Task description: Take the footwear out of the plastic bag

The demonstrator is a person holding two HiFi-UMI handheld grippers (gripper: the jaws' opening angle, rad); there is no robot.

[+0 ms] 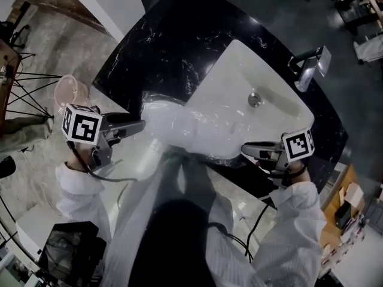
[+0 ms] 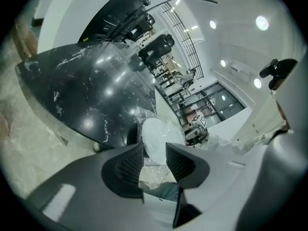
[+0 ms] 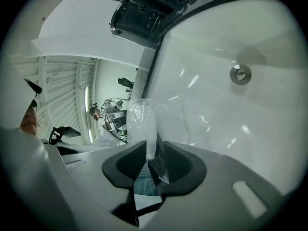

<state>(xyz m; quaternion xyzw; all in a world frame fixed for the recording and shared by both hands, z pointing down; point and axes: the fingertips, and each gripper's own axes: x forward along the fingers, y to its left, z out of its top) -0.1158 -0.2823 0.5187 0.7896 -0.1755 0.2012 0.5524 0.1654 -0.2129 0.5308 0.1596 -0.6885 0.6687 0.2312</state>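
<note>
Your right claw (image 3: 155, 146) is pinched nearly shut on a strip of the plastic bag (image 1: 197, 133). The film runs up and out ahead of its tips. Your left claw (image 2: 155, 150) stands partly open with crinkled film loose between the jaws, and I don't see the pads biting. The white footwear (image 2: 161, 136) sits just beyond its tips, inside the bag.

The bag stretches between your two claws, lying across the black worktop (image 1: 161, 46) and the edge of the sink (image 1: 275, 79).

That film looks thin, slick and easily torn, so take it by a gathered fold. The footwear looks light and soft, so take it by its near end once the mouth is open.

The count is one bag and two claws. The footwear reads as one white mass, and I can't tell whether it's a single piece or a pair.
</note>
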